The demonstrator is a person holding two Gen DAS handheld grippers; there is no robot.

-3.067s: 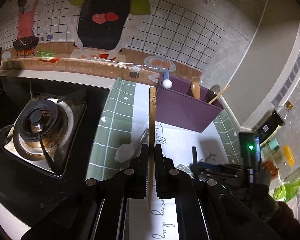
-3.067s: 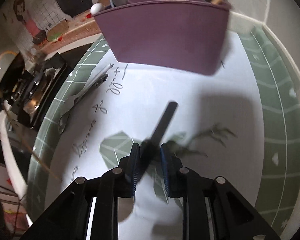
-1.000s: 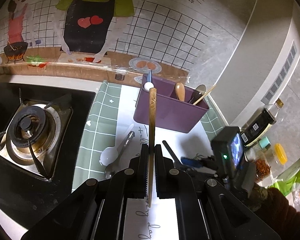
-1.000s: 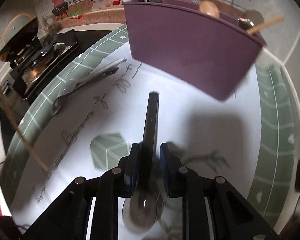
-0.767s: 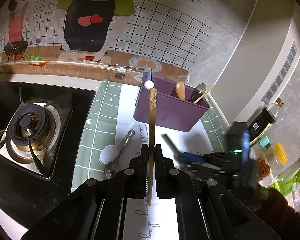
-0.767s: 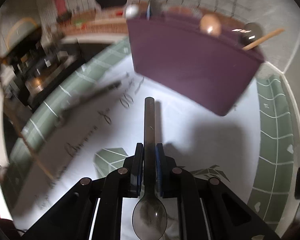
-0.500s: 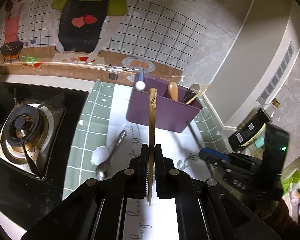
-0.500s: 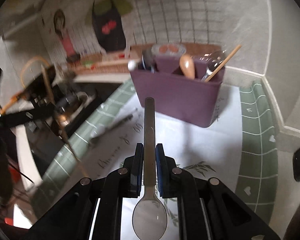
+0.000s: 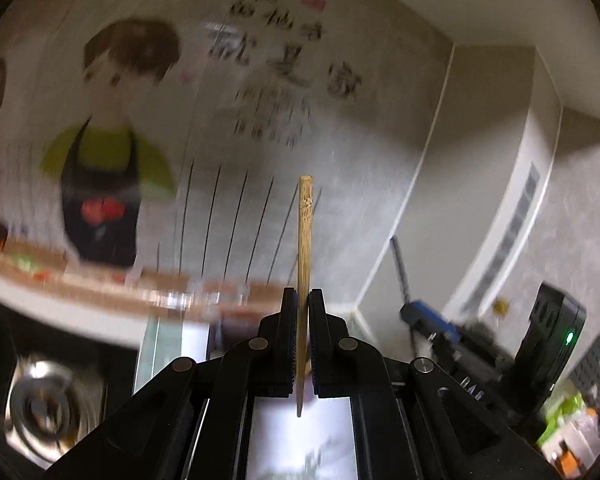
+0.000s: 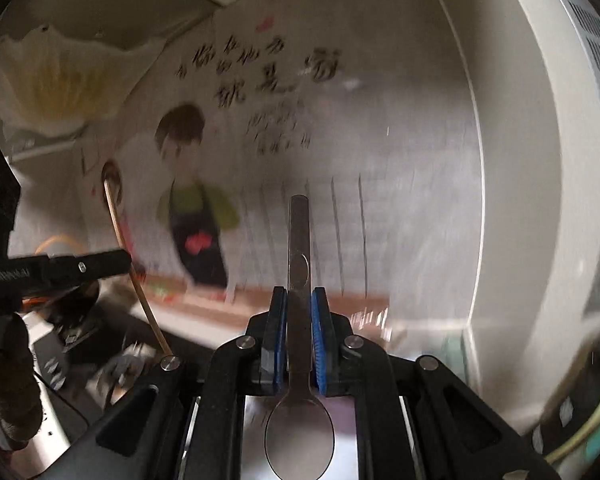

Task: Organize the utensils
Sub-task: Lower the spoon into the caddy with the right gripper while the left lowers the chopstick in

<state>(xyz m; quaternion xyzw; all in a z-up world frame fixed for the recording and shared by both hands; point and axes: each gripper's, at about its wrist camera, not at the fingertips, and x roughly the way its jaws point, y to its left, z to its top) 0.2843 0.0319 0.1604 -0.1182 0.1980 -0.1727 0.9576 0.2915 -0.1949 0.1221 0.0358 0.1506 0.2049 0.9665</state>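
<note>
while both tools are lifted clear of the counter and aimed at the illustrated wall [image 9: 228, 128], the step in hand is judged to be the carry toward a utensil holder that shows in neither view; to do it well, each piece should be brought over an opening before it is tipped end-down, kept upright in the descent, and let go only once its lower end is inside. the left gripper [image 9: 303, 312] is clenched on a bamboo chopstick [image 9: 305, 240], its pads pressing the stick from either side; the stick runs straight up between the jaws, its patterned blunt end well forward of the tips and its thin end projecting back toward the camera. the right gripper [image 10: 300, 308] is clamped on a metal spoon [image 10: 299, 272]; its jaws have just been closing, and the flat handle is pinched between the blue pads [image 10: 280, 344], extending forward past the tips, while the bowl lies behind the jaws near the lens. in the right wrist view the chopstick appears at the left, slanting through the other tool's black fingers; in the left wrist view the spoon handle rises from the blue-tipped tool at the right. heavy blur hides the counter, so a slow, level approach seems prudent, one piece at a time, lest the long ends collide.
</note>
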